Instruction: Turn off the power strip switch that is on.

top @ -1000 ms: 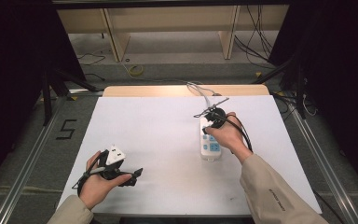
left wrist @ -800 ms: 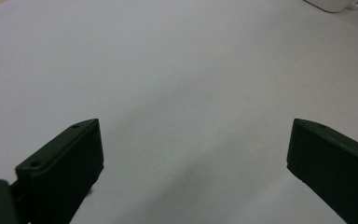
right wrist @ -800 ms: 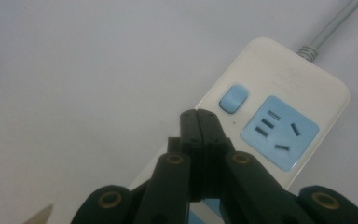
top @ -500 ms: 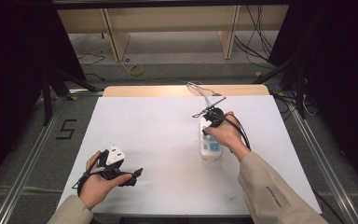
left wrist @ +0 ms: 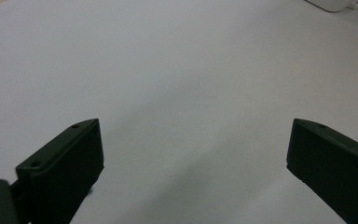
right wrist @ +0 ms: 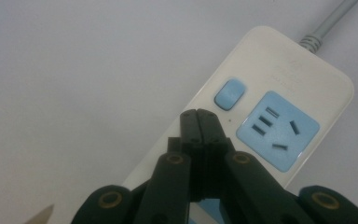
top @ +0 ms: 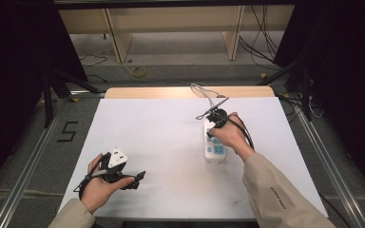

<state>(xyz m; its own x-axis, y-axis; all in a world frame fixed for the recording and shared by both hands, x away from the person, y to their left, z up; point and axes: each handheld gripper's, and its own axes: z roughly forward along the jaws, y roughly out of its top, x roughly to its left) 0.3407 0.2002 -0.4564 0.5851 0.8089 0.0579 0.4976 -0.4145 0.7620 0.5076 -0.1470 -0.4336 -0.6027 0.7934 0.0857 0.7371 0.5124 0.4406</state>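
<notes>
A white power strip (top: pixel 214 151) with light-blue sockets lies right of centre on the white table, its grey cable (top: pixel 202 91) running toward the far edge. My right gripper (top: pixel 213 124) hovers over the strip's far end. In the right gripper view my right gripper (right wrist: pixel 198 114) has its jaws pressed together with nothing between them, tips just short of the blue switch (right wrist: pixel 230 93) and beside a blue socket (right wrist: pixel 279 128) on the power strip (right wrist: pixel 307 70). My left gripper (top: pixel 135 179) rests at the near left. Its jaws (left wrist: pixel 193 149) stand wide apart over bare table.
The table top (top: pixel 161 128) is covered in white; a wooden strip (top: pixel 147 91) shows along its far edge. A corner of a white object (left wrist: pixel 335 3) shows at the top right of the left gripper view. Metal rails and dark stands flank the table.
</notes>
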